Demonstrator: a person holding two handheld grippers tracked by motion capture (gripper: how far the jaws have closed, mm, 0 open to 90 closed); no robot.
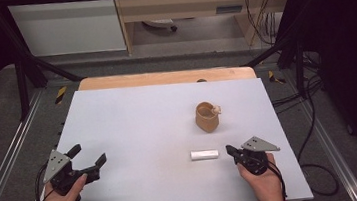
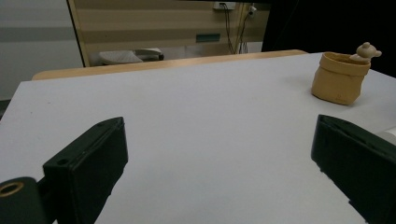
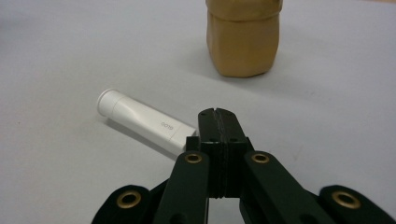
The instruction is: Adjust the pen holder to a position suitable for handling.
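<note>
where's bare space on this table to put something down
The grey table top is bare across its left and middle, from the left gripper to the far edge. The right side is crowded: tan fabric pouch, white plastic tube, right gripper.

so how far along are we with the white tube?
Nothing looks done yet: the white tube lies flat on the table, apart from the tan pouch. In hand: right tongs are shut and empty beside the tube; left tongs are open. Grasping and moving remain, probably toward the pouch.
</note>
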